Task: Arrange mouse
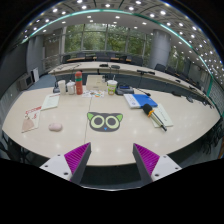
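Observation:
A small pale pink mouse [55, 127] lies on the cream table [120, 140], ahead of my fingers and off to the left. To its right, straight ahead of me, sits a mouse pad with an owl face [104, 121]. My gripper [111, 160] is open, well back from both, with nothing between its purple pads [76, 157].
Papers and a booklet [32, 119] lie at the left. Bottles and cups [74, 84] stand further back, with a cup [112, 87] beside them. A blue object and a yellow-tipped tool [148, 106] lie to the right on papers. Chairs ring the table.

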The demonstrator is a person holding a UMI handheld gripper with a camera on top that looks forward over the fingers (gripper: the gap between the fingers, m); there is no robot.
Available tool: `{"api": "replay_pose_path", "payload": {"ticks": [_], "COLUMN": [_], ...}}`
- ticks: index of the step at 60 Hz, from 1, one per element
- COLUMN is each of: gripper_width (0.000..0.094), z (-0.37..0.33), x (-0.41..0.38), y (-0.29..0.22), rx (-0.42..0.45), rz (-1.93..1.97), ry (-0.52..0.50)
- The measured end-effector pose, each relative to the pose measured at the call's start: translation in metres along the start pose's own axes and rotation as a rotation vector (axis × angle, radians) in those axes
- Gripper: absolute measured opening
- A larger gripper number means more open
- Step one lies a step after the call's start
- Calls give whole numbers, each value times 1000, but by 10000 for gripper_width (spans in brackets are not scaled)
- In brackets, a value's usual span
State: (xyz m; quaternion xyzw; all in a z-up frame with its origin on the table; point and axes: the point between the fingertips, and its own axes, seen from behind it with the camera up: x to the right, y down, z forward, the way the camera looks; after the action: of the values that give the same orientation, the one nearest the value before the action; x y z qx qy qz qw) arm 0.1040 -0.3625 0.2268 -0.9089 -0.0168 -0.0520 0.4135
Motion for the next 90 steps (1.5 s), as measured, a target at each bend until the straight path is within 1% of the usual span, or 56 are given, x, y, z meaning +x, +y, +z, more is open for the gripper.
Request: {"api": "replay_pose_path", "payload": {"ticks": [13, 15, 22, 29, 38, 44, 50, 62, 70, 90], "gripper_width": [856, 856, 855, 857, 859, 858, 855, 854, 853, 854], "z": [27, 23, 44, 70, 109, 140, 174, 234, 266, 322], "x": [-5, -8, -31, -76, -164, -222, -274, -337, -346, -351], "y": [14, 16, 33, 47, 45, 45, 45, 39, 32, -17], "rx": [-25, -33, -51, -47, 28, 56, 53, 57, 39, 51], "rz": [13, 10, 0, -13, -30, -27, -27, -47, -84, -102], "ry": [3, 4, -10, -55, -144, -191, -217, -214, -173, -123]}}
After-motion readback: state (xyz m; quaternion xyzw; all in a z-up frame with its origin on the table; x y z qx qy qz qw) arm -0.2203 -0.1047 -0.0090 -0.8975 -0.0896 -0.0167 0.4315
